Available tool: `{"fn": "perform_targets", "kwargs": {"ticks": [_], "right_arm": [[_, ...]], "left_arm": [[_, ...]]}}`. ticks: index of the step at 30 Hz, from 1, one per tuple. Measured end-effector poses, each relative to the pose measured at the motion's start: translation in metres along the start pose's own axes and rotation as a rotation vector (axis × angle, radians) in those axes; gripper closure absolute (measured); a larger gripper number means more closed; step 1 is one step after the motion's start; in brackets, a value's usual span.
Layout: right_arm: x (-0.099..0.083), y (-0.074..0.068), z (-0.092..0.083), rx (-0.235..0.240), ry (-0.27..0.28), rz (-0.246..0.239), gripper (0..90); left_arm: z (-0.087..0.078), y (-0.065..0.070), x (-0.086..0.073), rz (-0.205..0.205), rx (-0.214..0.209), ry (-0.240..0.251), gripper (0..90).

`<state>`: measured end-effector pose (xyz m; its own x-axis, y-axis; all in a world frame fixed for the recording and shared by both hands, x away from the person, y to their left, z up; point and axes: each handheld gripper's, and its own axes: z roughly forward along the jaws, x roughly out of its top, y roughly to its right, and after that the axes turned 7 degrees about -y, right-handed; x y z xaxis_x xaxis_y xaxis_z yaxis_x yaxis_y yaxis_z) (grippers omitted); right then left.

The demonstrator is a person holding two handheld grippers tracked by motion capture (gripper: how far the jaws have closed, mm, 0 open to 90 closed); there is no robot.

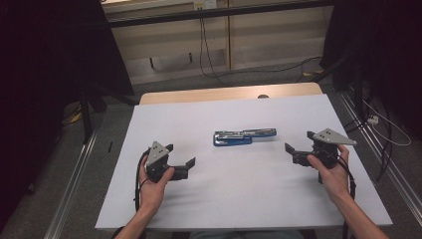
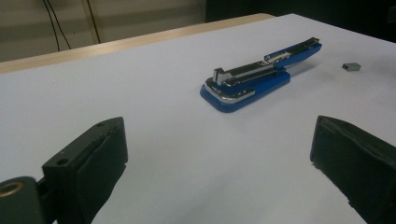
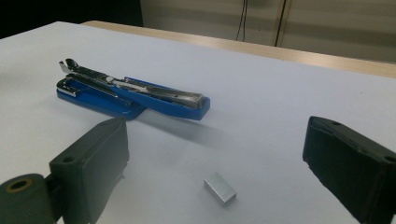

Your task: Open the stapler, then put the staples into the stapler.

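So the stapler is the landmark here. One blue stapler, flipped open and lying flat near the middle of the white table, long axis running side to side across the table from the person's seat. The wider blue base end points toward the person's left, and the thinner metal-lined arm stretches off toward the right, lifted a bit at its far tip in the left gripper view.

Count: one stapler, one small silver block of staples, two grippers, two hands.

The staples sit on the table to the right of the stapler, apart from it, between it and the right gripper.

The left gripper is off to the stapler's left and a bit closer to the person, jaws spread wide with nothing between them, aimed roughly at the stapler. The left hand grips it from behind, forearm coming up from the near edge.

The right gripper mirrors it on the stapler's right, jaws also spread wide and empty, pointing back toward the stapler. The right hand wraps the handle, wrist angled inward.
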<state>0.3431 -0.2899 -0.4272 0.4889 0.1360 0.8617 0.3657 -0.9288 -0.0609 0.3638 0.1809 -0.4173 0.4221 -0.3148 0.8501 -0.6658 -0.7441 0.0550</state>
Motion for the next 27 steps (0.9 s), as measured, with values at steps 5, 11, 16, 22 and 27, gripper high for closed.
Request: {"fn": "perform_targets", "kwargs": {"ticks": [5, 11, 16, 22, 27], "right_arm": [[0.001, 0.0, 0.003, 0.012, -0.026, -0.009, 6.4], [0.008, 0.001, 0.008, 0.047, -0.066, -0.011, 5.0], [0.015, 0.003, 0.014, 0.071, -0.131, -0.042, 6.3], [0.022, 0.009, 0.021, 0.08, -0.166, -0.053, 7.2], [0.025, 0.015, 0.023, 0.101, -0.187, -0.057, 8.1]], "left_arm": [[-0.003, -0.003, -0.006, -0.016, 0.006, -0.017, 4.2], [-0.006, -0.004, -0.006, -0.019, 0.015, -0.003, 4.2], [-0.006, -0.008, -0.008, -0.019, 0.015, -0.011, 4.3], [-0.006, -0.007, -0.008, -0.021, 0.02, -0.008, 4.3], [-0.006, -0.006, -0.007, -0.011, 0.026, -0.004, 4.3]]}}
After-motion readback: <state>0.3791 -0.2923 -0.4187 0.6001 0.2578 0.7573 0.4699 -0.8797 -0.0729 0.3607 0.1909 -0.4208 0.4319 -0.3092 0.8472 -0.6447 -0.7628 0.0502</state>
